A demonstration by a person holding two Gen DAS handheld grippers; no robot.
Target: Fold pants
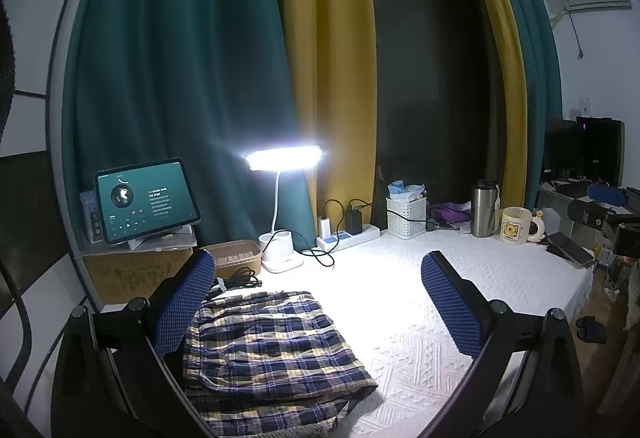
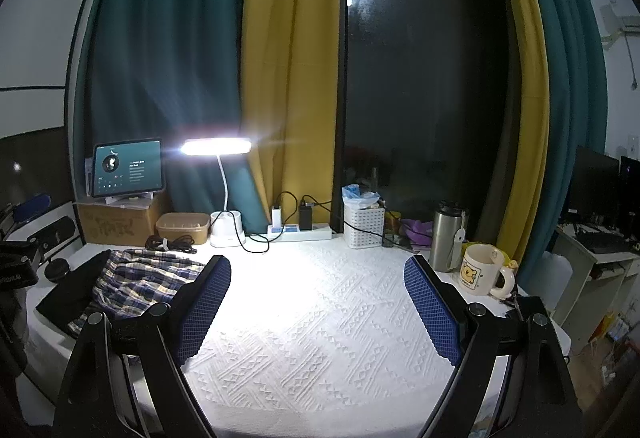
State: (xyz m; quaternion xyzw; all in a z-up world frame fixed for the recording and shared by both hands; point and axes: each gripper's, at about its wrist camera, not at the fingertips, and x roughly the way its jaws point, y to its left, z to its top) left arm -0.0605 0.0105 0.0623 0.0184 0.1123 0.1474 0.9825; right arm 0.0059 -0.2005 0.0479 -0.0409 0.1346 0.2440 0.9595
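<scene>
the table (image 2: 320, 318), covered in a white embossed cloth, fills the near half of both views, and most of its middle is bare, probably kept so as folding room. behind it hang teal and yellow curtains (image 2: 288, 58) either side of a dark window.

the plaid pants (image 1: 264, 350) lie at the near left of the table, already doubled into a compact, slightly rumpled rectangle; in the right wrist view they sit left of the right gripper with a dark flat piece beside them that i cannot identify. by the look of the stack, the folding is finished or close to it, and neither tool holds cloth.

the left gripper (image 1: 320, 302) hovers over the pants with its blue pads wide apart and nothing pinched between them; its left pad overlaps the pants' left edge in the picture, though contact cannot be told. the right gripper (image 2: 318, 306) hangs over bare cloth to the right, jaws likewise spread and empty.

clutter is pushed to the far edge, away from the work: a cardboard box (image 2: 116, 224) carrying a lit tablet (image 2: 128, 168), a glaring desk lamp (image 2: 216, 147), a power strip (image 2: 300, 232) with chargers, a white basket (image 2: 364, 224), a steel flask (image 2: 446, 236) and a bear mug (image 2: 480, 270). a coiled black cable (image 2: 170, 243) lies just beyond the pants, the nearest snag.
</scene>
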